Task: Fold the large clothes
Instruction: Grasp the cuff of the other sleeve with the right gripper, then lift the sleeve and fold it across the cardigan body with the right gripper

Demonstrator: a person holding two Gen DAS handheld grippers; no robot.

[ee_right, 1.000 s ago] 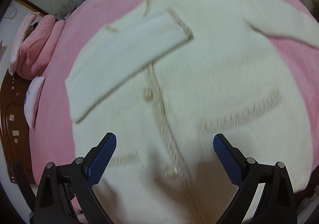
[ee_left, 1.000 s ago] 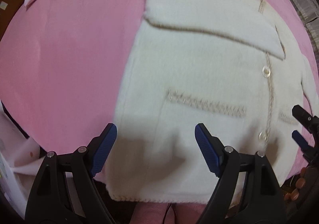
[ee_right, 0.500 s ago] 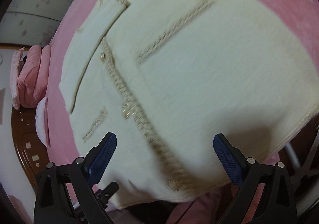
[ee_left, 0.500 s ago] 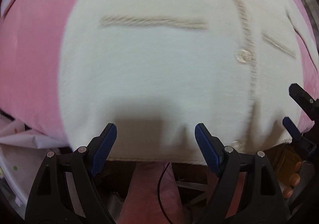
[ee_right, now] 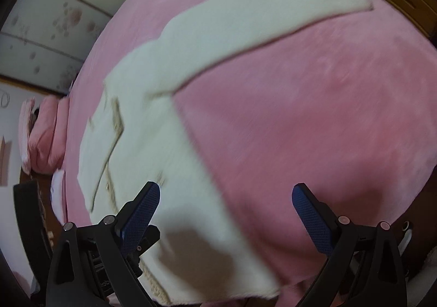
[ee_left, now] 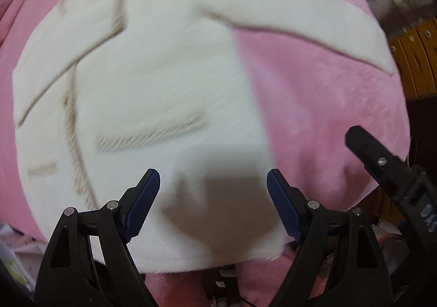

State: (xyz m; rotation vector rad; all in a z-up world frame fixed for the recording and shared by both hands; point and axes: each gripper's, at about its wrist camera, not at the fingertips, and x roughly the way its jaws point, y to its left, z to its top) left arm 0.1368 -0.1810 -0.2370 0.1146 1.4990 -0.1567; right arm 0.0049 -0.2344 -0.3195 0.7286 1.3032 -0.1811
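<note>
A cream knitted cardigan with beige braided trim (ee_left: 153,82) lies flat on the pink plush bedspread (ee_left: 322,93), one sleeve (ee_right: 245,20) stretched outward. The left gripper (ee_left: 213,197) and right gripper (ee_right: 225,214) hang above it, jaws wide apart, holding nothing. Pink pillows (ee_right: 43,137) sit near floral wall panels (ee_right: 60,14).

Both wrist views look steeply down, sharing the cardigan (ee_left: 164,82).

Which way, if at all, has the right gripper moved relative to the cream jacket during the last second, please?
Yes. The right gripper, jaws open and empty, has shifted off the cream jacket toward its outstretched sleeve side; bare pink blanket now fills most of its view.
</note>
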